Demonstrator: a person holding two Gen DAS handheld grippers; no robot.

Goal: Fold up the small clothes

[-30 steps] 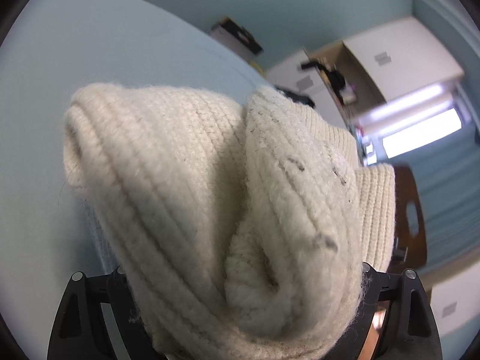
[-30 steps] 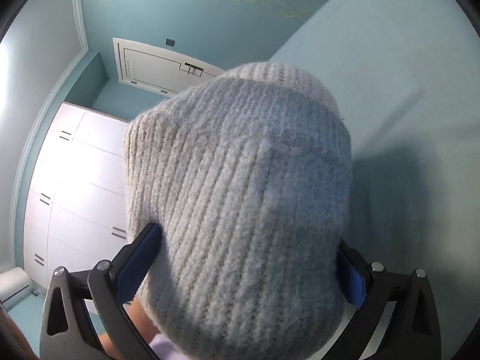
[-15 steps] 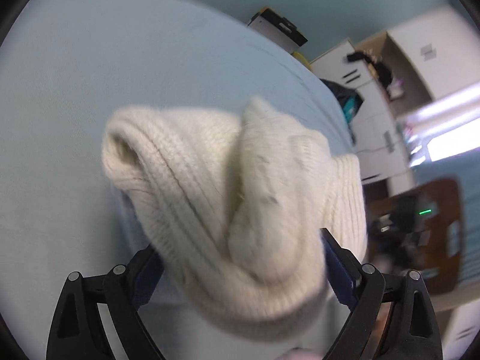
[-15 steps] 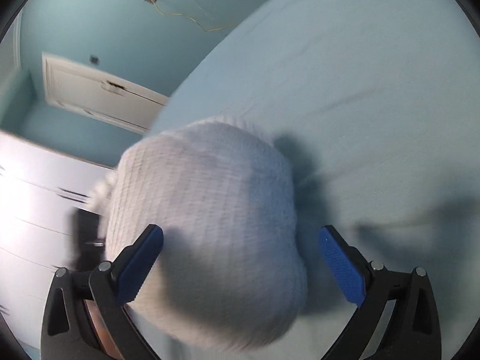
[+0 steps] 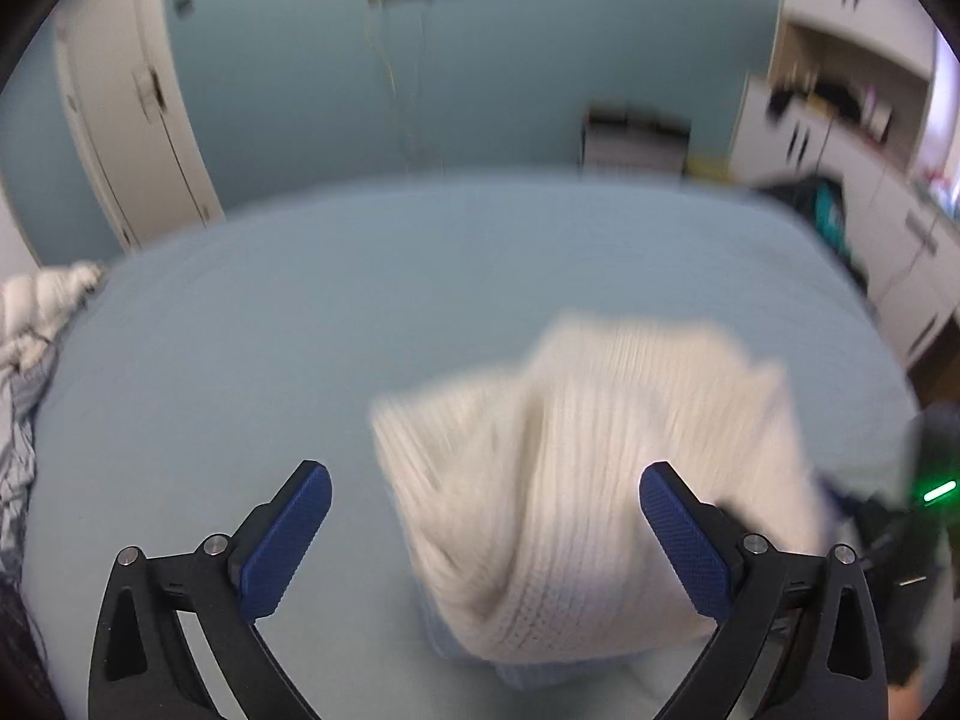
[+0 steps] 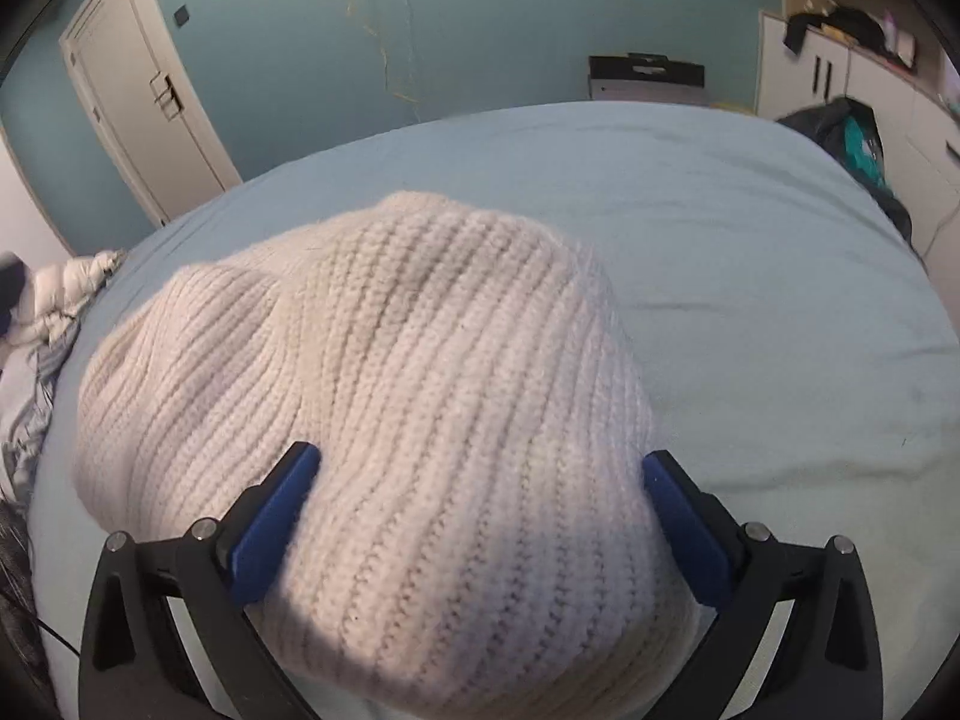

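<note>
so closest in: the left gripper (image 5: 486, 480) has its jaws spread as wide as they go, they've just been opening, and neither blue pad presses on anything. The cream knit hat (image 5: 600, 450) sits in the gap, off toward the right pad, in a lumpy heap on the pale blue bed (image 5: 240, 330). That whole view is smeared though, so take the shape with a pinch of salt

The right gripper (image 6: 480, 456) is the one that worries me. Its jaws are wide too, and the hat bulges right between them, touching both pads, but I honestly can't tell if they're squeezing it or if it's just resting there. If they do have a bite and the hand pulls away, my guess is the fuzzy knit drags along and the hat flops open

Other risk: there's a raised ridge down the middle of the hat, so pressing it now would probably lock in a crooked crease instead of a flat fold. And a low grab could pinch the sheet along with the knit

Further out, the rumpled clothes (image 6: 54, 294) at the left edge of the bed and the white cabinets (image 6: 852, 78) are well apart from all this, no trouble there
</note>
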